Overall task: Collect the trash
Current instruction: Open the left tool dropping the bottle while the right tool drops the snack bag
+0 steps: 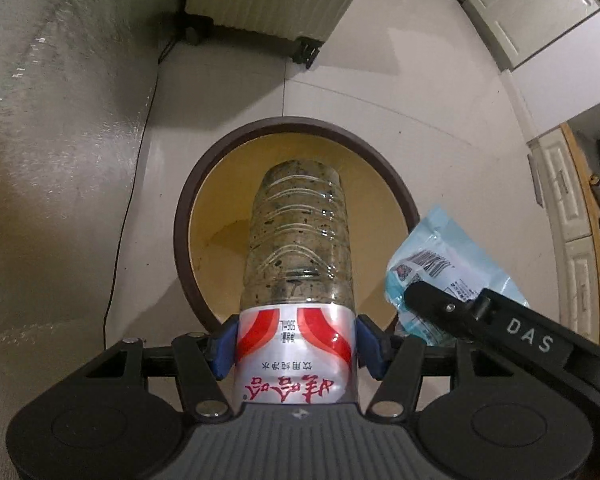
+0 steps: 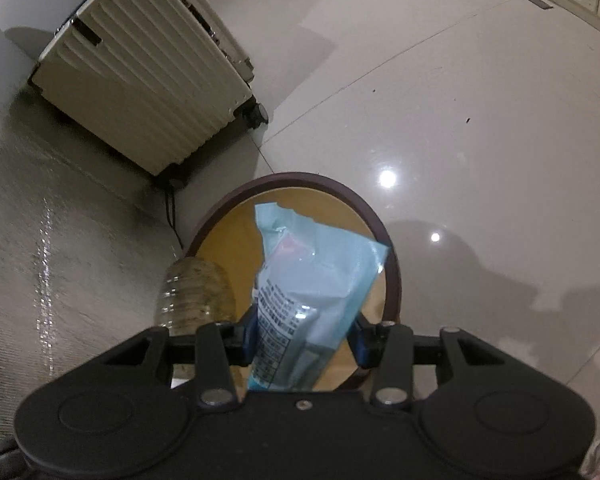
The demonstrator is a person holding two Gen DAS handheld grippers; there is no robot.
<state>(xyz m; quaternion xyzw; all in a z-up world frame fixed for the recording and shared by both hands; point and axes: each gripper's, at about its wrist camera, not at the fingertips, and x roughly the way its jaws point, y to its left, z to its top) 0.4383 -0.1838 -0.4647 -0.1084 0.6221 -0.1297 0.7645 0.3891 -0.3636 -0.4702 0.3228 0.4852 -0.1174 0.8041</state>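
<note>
A clear, dirty plastic bottle (image 1: 298, 240) with a red and white label sticks forward out of my left gripper (image 1: 296, 344), whose blue pads press on the label on both sides. It hangs over the open mouth of a round bin (image 1: 182, 216) with a brown rim and a yellow inside. My right gripper (image 2: 306, 338) is shut on a light blue plastic packet (image 2: 316, 280), held over the same bin (image 2: 394, 280). The packet (image 1: 444, 264) and the right gripper's black body show at the right of the left wrist view. The bottle (image 2: 196, 292) shows at the left of the right wrist view.
A cream ribbed suitcase (image 2: 140, 80) on black wheels stands on the pale tiled floor (image 2: 460, 120) behind the bin. A grey textured mat or wall (image 1: 60, 160) runs along the left, with a thin black cable beside it. White cabinet doors (image 1: 556, 200) are at the right.
</note>
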